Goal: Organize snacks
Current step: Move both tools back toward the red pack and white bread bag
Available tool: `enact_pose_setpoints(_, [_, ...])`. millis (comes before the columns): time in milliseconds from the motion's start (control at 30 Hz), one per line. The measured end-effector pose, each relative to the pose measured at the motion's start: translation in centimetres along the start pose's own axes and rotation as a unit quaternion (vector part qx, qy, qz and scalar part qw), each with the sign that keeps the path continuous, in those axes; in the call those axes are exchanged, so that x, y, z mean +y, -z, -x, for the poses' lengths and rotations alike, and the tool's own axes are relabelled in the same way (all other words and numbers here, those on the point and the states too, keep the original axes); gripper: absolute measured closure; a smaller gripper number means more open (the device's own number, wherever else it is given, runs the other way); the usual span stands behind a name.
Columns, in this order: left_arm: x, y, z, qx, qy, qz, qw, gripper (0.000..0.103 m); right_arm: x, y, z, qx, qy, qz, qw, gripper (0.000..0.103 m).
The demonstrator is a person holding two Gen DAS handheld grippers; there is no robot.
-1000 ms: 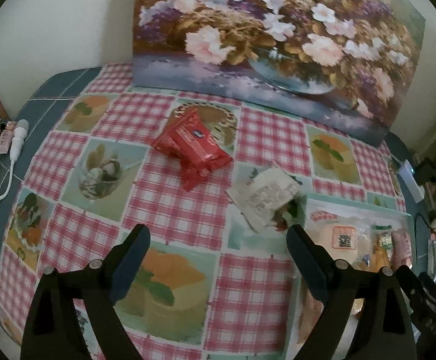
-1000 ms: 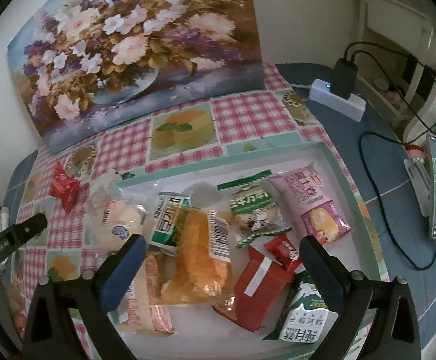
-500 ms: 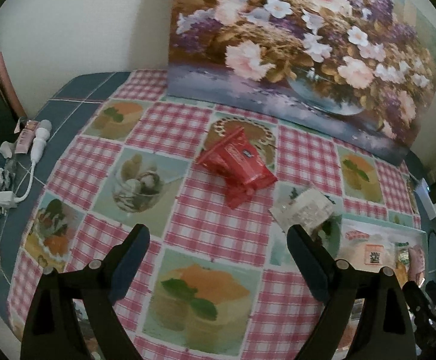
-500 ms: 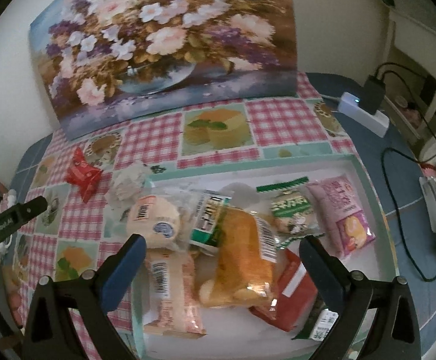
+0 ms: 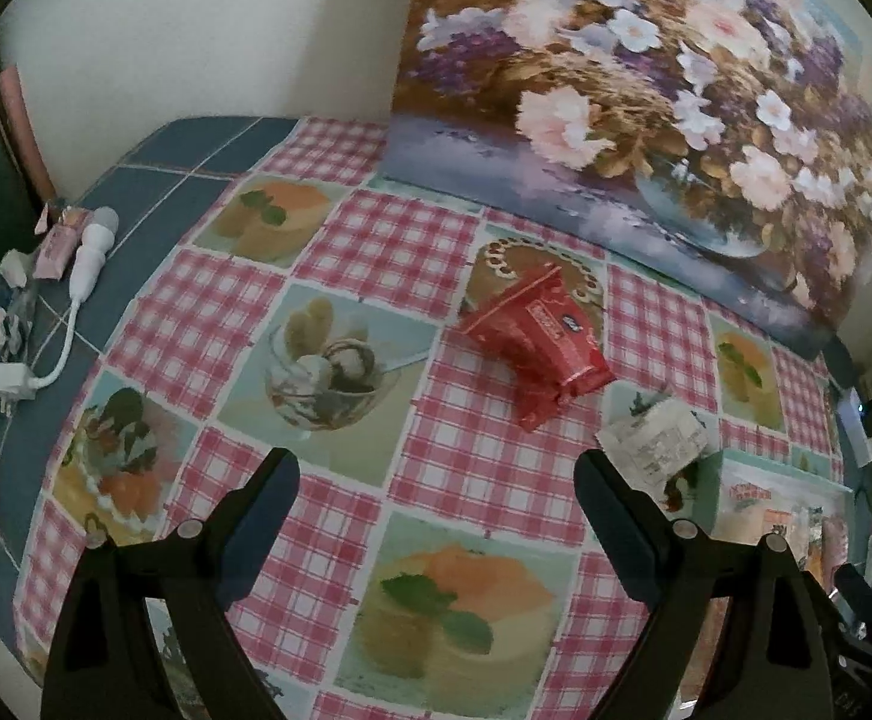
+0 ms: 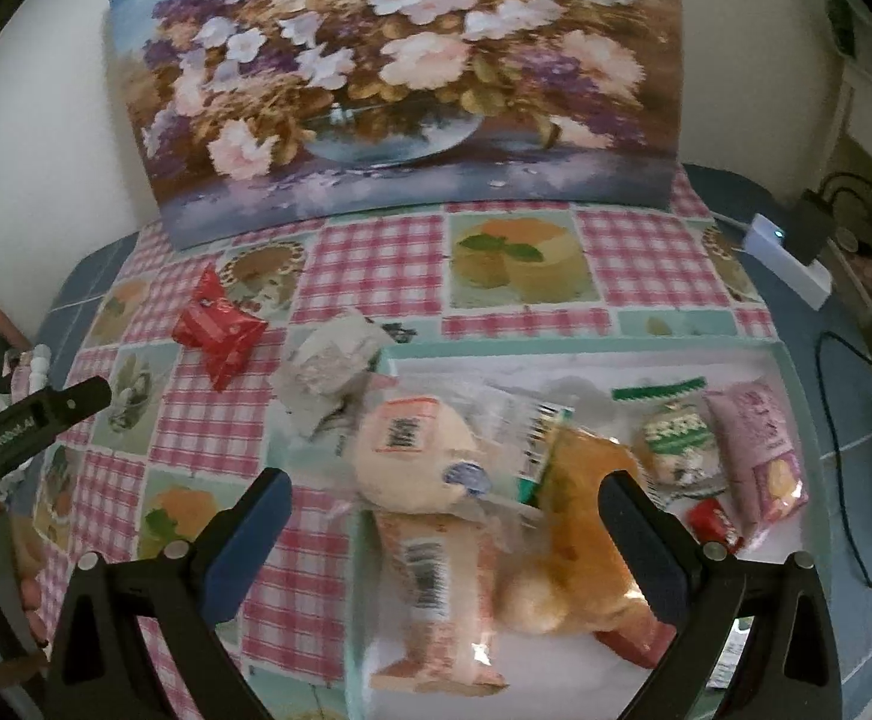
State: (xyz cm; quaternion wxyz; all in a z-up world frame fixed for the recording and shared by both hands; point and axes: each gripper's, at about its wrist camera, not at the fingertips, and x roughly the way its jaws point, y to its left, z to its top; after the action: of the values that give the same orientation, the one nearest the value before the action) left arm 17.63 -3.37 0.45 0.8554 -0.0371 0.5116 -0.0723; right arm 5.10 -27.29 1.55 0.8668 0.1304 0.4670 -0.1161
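Observation:
A pile of red snack packets [image 5: 538, 330] lies on the checked tablecloth, and a crumpled white packet [image 5: 655, 441] sits just right of it. My left gripper [image 5: 436, 480] hovers open and empty over the cloth, nearer than both. The white tray [image 6: 586, 348] holds several snacks: a round bun pack [image 6: 417, 450], an orange bread pack [image 6: 580, 528], a green pack [image 6: 676, 432] and a pink pack [image 6: 760, 456]. My right gripper [image 6: 445, 498] hangs open above the tray's left part, touching nothing. In the right wrist view the red packets [image 6: 219, 330] and white packet [image 6: 333, 366] lie left of the tray.
A large flower painting [image 5: 646, 90] leans on the wall at the back of the table. A white handheld device with a cable [image 5: 90, 252] lies at the left table edge. A white power strip [image 6: 790, 258] and black cables [image 6: 844, 420] sit to the tray's right.
Both grippers have moved left across the table, so the red packets and the tray have slid right in the views. Both jaws stay as wide as before.

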Motion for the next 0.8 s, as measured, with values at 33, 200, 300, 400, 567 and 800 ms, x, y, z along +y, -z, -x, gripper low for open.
enact_pose_setpoints(33, [0.3,-0.1,-0.1,0.002,0.003,0.005,1.0,0.01,0.4,-0.2,-0.1,0.0,-0.003,0.004,1.0,0.0])
enact_pose_setpoints(200, [1.2,-0.6,-0.6,0.015,0.02,0.015,0.9996,0.01,2.4,-1.9,-0.5,0.007,-0.03,0.01,0.999,0.0])
enact_pose_setpoints(300, [1.3,-0.9,-1.0,0.027,0.03,0.02,0.999,0.01,3.4,-3.0,-1.0,0.013,-0.038,0.014,0.999,0.0])
enact_pose_setpoints(400, [1.4,-1.4,-1.0,0.028,0.045,0.022,0.9983,0.01,4.2,-4.2,-1.8,0.028,-0.042,0.019,0.999,0.0])
enact_pose_setpoints(567, [2.2,-2.6,-2.0,0.044,0.093,0.056,0.9932,0.01,4.5,-5.8,-3.8,0.059,-0.058,0.007,0.997,0.0])
enact_pose_setpoints(800, [0.7,-5.0,-3.7,0.068,0.108,0.05,0.9906,0.01,5.7,-7.3,-7.3,0.098,-0.04,0.055,0.993,0.004])
